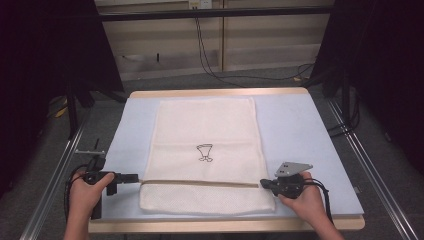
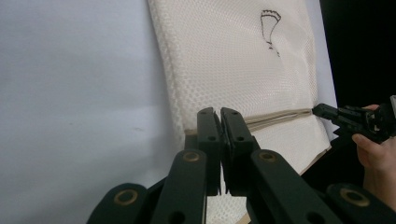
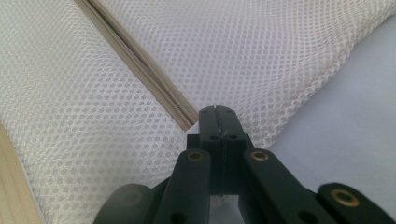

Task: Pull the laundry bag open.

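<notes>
L gripper (image 1: 134, 177) & R gripper (image 1: 263, 183) both closed, at fold ends of mesh bag (image 1: 205, 150).

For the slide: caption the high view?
Both shut tools, left and right, meet the mesh bag at its fold.

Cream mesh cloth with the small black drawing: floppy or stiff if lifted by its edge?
Likely floppy: the cream mesh cloth already lies folded over near its front edge. Probably light, since the weave is open netting. It may slide on the smooth pale blue mat.
</notes>
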`<state>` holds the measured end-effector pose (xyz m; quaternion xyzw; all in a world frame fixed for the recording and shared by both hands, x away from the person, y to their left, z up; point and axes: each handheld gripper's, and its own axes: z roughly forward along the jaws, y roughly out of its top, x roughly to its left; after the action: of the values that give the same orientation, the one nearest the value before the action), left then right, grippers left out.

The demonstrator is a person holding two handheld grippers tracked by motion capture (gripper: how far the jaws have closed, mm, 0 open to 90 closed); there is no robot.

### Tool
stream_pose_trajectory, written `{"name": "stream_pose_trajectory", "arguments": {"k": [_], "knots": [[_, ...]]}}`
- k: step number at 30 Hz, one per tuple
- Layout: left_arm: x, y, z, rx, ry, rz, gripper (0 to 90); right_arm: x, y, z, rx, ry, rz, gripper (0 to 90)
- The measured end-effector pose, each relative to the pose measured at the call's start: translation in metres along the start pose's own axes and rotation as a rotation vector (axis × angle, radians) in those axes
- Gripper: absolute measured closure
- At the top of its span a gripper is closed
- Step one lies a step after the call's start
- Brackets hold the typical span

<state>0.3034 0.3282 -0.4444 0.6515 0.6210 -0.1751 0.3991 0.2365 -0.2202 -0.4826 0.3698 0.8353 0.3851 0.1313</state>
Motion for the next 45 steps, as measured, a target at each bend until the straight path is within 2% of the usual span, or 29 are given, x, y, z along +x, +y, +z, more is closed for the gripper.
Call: {"name": "stream_pose_trajectory", "arguments": {"k": [7, 8, 10, 15, 16, 19, 20, 21, 23, 25, 26, 28, 29, 30, 31, 32, 33, 38, 41, 45], "knots": [[0.008, -0.001, -0.005, -0.014, 0.0, -0.037, 87.7, 0.0, 0.0, 0.0, 0.0, 0.001, 0.001, 90.0], [0.009, -0.001, -0.006, -0.004, 0.001, -0.024, 87.7, 0.0, 0.0, 0.0, 0.0, 0.001, 0.0, 90.0], [0.01, -0.001, -0.004, 0.004, 0.01, -0.031, 87.7, 0.0, 0.0, 0.0, 0.0, 0.001, 0.001, 90.0], [0.009, -0.001, -0.003, -0.009, 0.008, -0.021, 87.4, 0.0, 0.0, 0.0, 0.0, 0.001, 0.004, 90.0], [0.009, -0.001, -0.004, 0.0, 0.01, 0.003, 87.3, 0.0, 0.0, 0.0, 0.001, 0.002, 0.005, 90.0], [0.004, 0.001, -0.004, -0.031, 0.029, 0.038, 85.3, 0.0, 0.001, -0.001, -0.001, 0.005, 0.004, 90.0], [0.002, 0.001, -0.005, -0.051, 0.034, 0.056, 80.7, -0.001, 0.001, -0.003, -0.008, 0.003, 0.015, 89.7], [0.001, 0.001, -0.007, -0.062, 0.037, 0.073, 75.7, -0.002, 0.002, -0.005, -0.018, -0.002, 0.033, 83.7], [-0.001, 0.002, -0.011, -0.085, 0.039, 0.074, 71.7, -0.005, 0.003, -0.011, -0.065, 0.0, 0.067, 80.6], [-0.002, 0.003, -0.012, -0.134, 0.049, 0.099, 63.9, -0.008, 0.004, -0.018, -0.109, -0.026, 0.091, 72.7], [-0.002, 0.004, -0.012, -0.149, 0.069, 0.122, 57.9, -0.011, 0.004, -0.021, -0.134, -0.058, 0.093, 67.6], [-0.003, 0.004, -0.009, -0.176, 0.094, 0.129, 49.1, -0.017, 0.004, -0.026, -0.169, -0.107, 0.112, 55.3], [-0.003, 0.004, -0.007, -0.204, 0.108, 0.132, 44.8, -0.019, 0.003, -0.026, -0.18, -0.124, 0.124, 47.4], [-0.002, 0.005, -0.006, -0.235, 0.133, 0.165, 40.3, -0.022, 0.002, -0.026, -0.185, -0.148, 0.12, 40.4], [-0.002, 0.006, -0.003, -0.294, 0.17, 0.213, 33.3, -0.025, 0.0, -0.027, -0.179, -0.181, 0.117, 36.6], [0.0, 0.006, -0.002, -0.324, 0.193, 0.249, 25.2, -0.029, -0.002, -0.027, -0.165, -0.217, 0.123, 32.5], [0.0, 0.007, -0.001, -0.342, 0.239, 0.272, 22.6, -0.032, -0.003, -0.027, -0.161, -0.233, 0.124, 30.0], [0.01, 0.008, 0.002, -0.374, 0.332, 0.329, 19.0, -0.046, -0.011, -0.031, -0.14, -0.284, 0.174, 23.4], [0.018, 0.009, 0.003, -0.374, 0.398, 0.38, 18.1, -0.051, -0.014, -0.032, -0.124, -0.312, 0.201, 20.5], [0.023, 0.009, 0.006, -0.363, 0.418, 0.389, 17.2, -0.057, -0.018, -0.032, -0.088, -0.334, 0.194, 17.1]]}}
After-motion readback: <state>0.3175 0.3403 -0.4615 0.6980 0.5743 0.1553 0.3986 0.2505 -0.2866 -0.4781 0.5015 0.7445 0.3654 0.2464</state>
